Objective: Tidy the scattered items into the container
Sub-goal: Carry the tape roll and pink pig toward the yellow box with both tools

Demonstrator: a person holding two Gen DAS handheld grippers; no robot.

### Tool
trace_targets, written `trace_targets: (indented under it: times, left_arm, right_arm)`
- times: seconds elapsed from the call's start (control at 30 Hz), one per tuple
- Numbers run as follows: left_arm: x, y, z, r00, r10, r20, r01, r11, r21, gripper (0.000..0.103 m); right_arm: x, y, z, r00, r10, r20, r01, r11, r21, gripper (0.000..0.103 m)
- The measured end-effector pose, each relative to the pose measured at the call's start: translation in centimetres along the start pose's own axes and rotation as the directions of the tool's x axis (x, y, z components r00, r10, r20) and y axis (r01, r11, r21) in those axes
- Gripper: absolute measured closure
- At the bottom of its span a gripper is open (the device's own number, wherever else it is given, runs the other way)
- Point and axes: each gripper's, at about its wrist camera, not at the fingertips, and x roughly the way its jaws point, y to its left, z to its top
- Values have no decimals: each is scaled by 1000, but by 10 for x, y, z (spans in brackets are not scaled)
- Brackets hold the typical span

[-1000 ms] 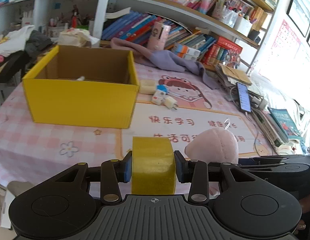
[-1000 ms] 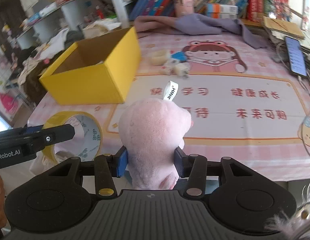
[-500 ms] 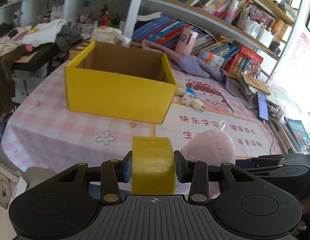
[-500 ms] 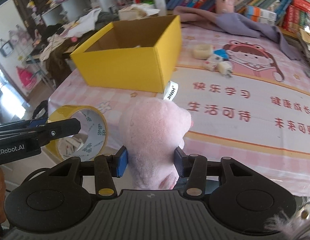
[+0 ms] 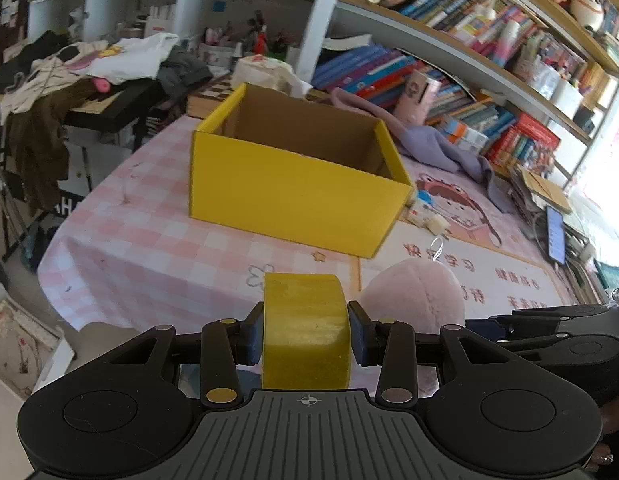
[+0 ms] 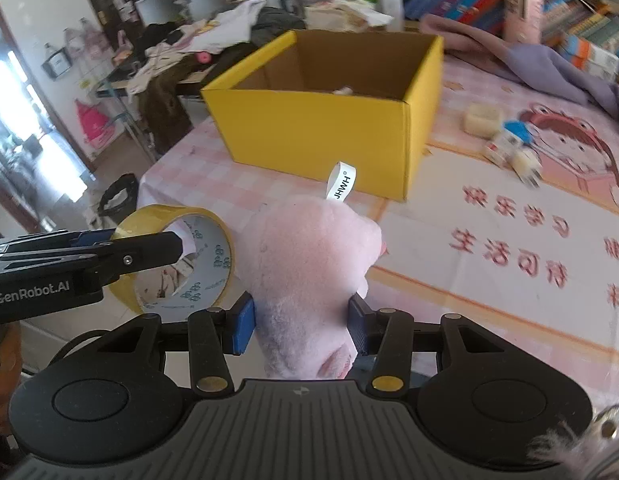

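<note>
A: What does each gripper hold?
B: The left gripper [image 5: 305,338] clamps a yellow tape roll [image 5: 305,332] at bottom centre. The right gripper [image 6: 301,326] squeezes a pink plush toy [image 6: 313,276].
A: Where is the container?
B: The yellow box [image 5: 293,196] stands open above centre on the pink tablecloth [image 5: 157,248], small items [image 6: 505,144] right of it.

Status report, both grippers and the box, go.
Left gripper shut on tape roll. Right gripper shut on pink plush. Yellow box ahead, open, short of both. Path to it clear.
</note>
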Motion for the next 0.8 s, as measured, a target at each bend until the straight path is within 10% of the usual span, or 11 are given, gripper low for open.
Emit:
trace_targets:
  times: [0.8]
  left_arm:
    - [32, -31, 116, 970, 12, 241, -37, 994, 99, 64]
  right_arm:
    - [-1, -35, 134, 955, 87, 282, -59, 993, -106, 59]
